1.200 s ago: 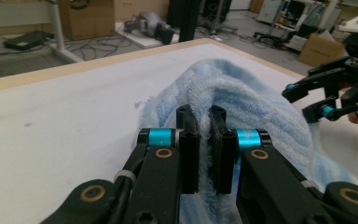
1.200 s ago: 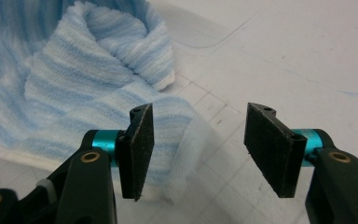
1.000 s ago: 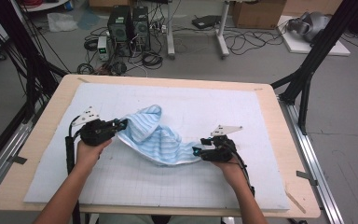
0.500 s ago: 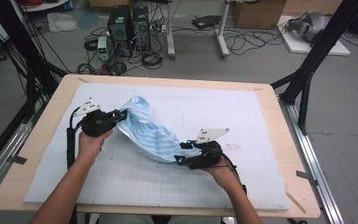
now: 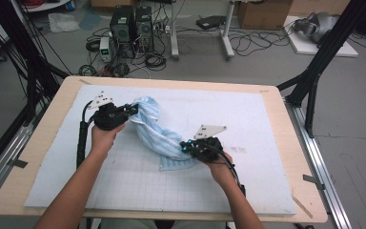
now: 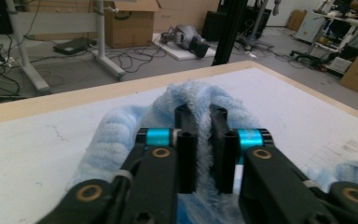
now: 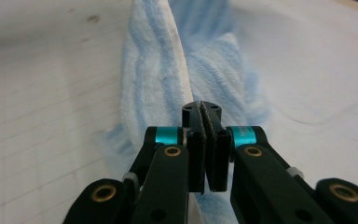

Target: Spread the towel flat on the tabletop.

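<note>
Two grippers on blue towel (image 5: 155,131), left gripper (image 6: 200,140) fingers clamped on thick fold, loosening slightly, right gripper (image 7: 207,140) fingers just pinched towel edge, prob. tight.

A light wooden counter (image 5: 52,138) with rounded corners carries a white gridded mat (image 5: 248,119) over most of its top. A pale blue striped towel (image 5: 171,162) rests partly on the mat, near its middle.
</note>
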